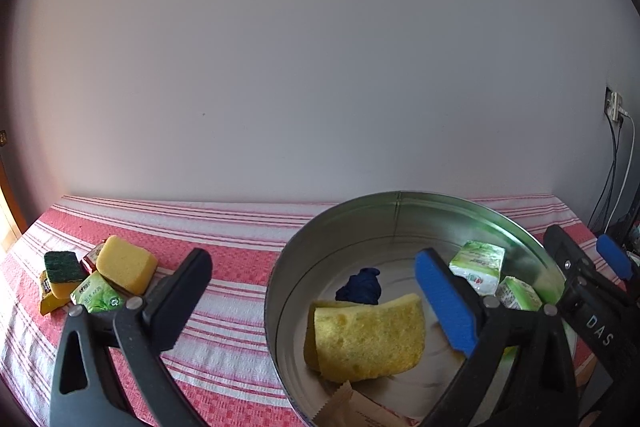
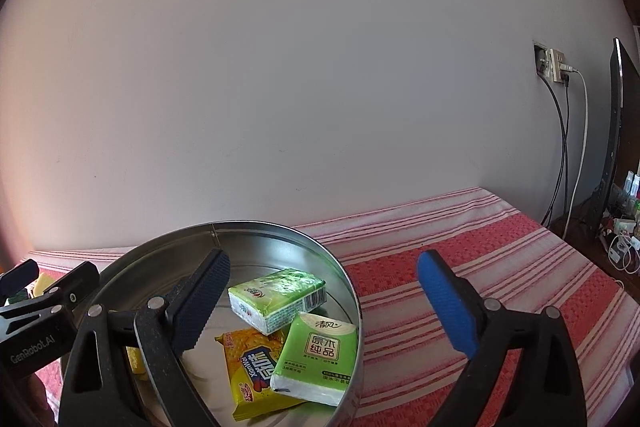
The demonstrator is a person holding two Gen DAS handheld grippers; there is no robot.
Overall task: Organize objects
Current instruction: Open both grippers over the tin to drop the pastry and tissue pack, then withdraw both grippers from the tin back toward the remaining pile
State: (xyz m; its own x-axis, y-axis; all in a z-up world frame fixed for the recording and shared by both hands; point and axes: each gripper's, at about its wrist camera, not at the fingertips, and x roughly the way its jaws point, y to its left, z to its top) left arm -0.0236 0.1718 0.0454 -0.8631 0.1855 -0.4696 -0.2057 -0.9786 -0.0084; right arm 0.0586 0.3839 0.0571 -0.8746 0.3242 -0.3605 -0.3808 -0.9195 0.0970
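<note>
A round metal tin [image 1: 340, 223] stands on the red striped cloth. Inside it lie a yellow sponge [image 1: 368, 337], a dark blue crumpled thing [image 1: 360, 287] and two green tissue packs [image 1: 478, 265]. My left gripper [image 1: 316, 299] is open, its fingers straddling the tin's left wall, nothing between the pads. In the right wrist view the tin [image 2: 280, 227] holds two green tissue packs [image 2: 316, 357] and a yellow snack packet [image 2: 252, 367]. My right gripper [image 2: 324, 303] is open over the tin's right rim, empty.
Left of the tin on the cloth [image 1: 224, 227] lies a pile: a yellow sponge [image 1: 126, 265], a green-topped scouring sponge [image 1: 62, 273], a green tissue pack [image 1: 98, 295] and small packets. A wall socket with cables [image 2: 556, 67] and a monitor [image 2: 616, 131] stand to the right.
</note>
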